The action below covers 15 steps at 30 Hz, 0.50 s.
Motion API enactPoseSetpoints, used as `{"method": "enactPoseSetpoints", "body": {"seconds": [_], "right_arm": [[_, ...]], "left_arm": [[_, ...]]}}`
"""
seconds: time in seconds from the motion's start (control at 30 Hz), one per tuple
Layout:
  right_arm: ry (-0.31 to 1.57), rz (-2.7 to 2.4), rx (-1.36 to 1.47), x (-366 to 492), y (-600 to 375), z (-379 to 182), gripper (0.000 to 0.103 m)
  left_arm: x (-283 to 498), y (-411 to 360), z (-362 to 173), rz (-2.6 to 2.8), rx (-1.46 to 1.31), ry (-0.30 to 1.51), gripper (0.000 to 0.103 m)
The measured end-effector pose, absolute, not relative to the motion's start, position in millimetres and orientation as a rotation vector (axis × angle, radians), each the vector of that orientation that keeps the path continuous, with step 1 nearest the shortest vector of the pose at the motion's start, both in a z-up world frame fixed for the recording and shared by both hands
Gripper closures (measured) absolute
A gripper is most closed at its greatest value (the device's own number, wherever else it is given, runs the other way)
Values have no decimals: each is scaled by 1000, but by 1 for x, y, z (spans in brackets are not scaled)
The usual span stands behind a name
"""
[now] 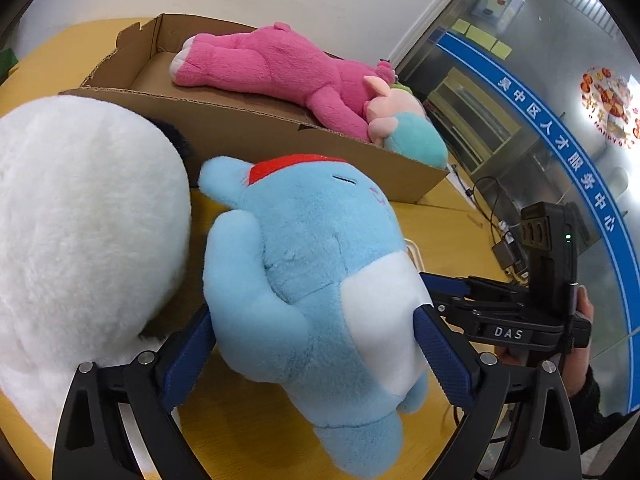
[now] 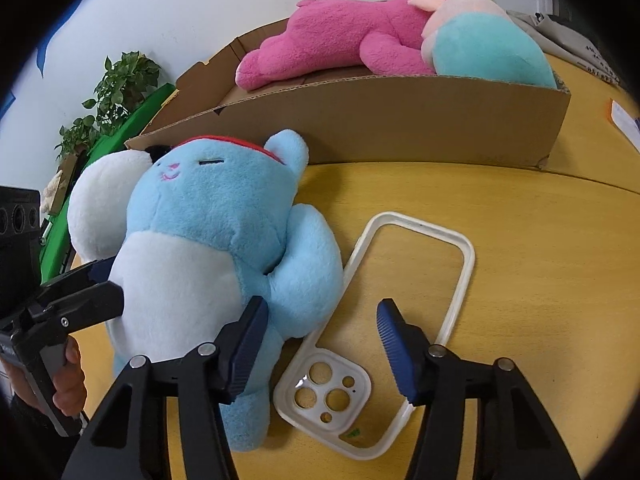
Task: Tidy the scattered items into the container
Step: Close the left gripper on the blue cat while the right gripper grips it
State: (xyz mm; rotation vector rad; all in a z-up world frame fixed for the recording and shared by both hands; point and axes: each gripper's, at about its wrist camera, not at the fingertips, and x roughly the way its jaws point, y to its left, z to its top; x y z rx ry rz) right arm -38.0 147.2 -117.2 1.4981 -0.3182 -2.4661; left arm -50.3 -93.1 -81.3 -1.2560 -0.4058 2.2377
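A: Where's the blue plush toy lying?

B: On the yellow tabletop, just in front of the cardboard box, with a big white plush pressed against its side.

A: And the left gripper?

B: Its jaws are spread wide and straddle the blue toy's lower body. One blue pad touches the white belly patch; I cannot tell whether the other pad, by the toy's arm, touches at all. No squeeze shows in the fur, so I read it as open around the toy, not clamped.

A: The right gripper?

B: Jaws partly apart, hanging over a clear phone case that lies flat on the tabletop beside the blue toy. The left pad sits right at the toy's flank; the right pad is at the case's long edge. It grips nothing.

A: What's in the box?

B: A pink plush lying stretched out, with a teal-and-pink plush at its head end.
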Motion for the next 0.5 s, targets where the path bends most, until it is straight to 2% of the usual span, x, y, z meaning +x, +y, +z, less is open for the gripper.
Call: {"method": "enactPoseSetpoints", "body": {"seconds": [0.07, 0.2, 0.3, 0.4, 0.5], "right_arm": [[-343, -2457, 1490, -43, 153, -115, 47], [-327, -2425, 1502, -58, 156, -116, 47], [-268, -2412, 1513, -69, 145, -120, 47], [-135, -2425, 1538, -77, 132, -127, 49], [-118, -2398, 1541, -81, 132, -130, 50]], "left_arm": [[-52, -102, -81, 2227, -1248, -460, 12], [-54, -127, -83, 2215, -1245, -597, 43], [-58, -132, -90, 2244, -1307, -604, 67], [-59, -131, -92, 2237, -1327, -606, 68], [-59, -125, -93, 2236, -1336, -594, 68]]}}
